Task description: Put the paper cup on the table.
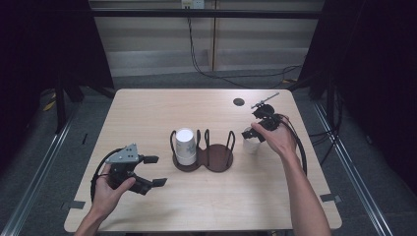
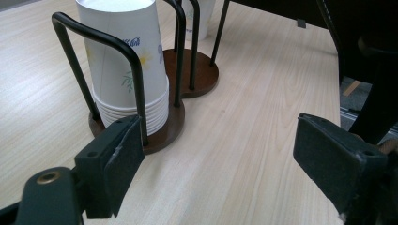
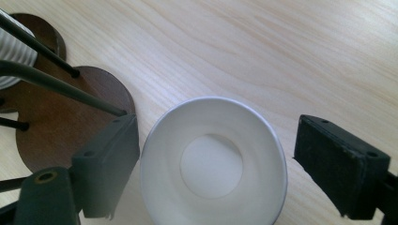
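Observation:
A dark wooden cup holder [image 1: 219, 158] with black wire hoops stands mid-table. Its left ring carries a stack of upside-down paper cups [image 1: 186, 146] with a flower print [image 2: 126, 61]; its right disc [image 2: 199, 72] is bare. Just right of the holder stands a single white cup [image 1: 251, 145], mouth up. My right gripper [image 1: 256, 130] hangs over it, open, with the cup [image 3: 211, 187] between the jaws; the left jaw is near the rim and the right jaw stands apart. My left gripper [image 1: 156, 170] is open and holds nothing, at the front left, aimed at the stack [image 2: 220, 154].
A small black round grommet [image 1: 239, 102] sits in the tabletop near the far edge. Cables run across the floor behind the table [image 1: 147, 108]. The holder's brown base [image 3: 61, 126] lies close to my right gripper's left jaw.

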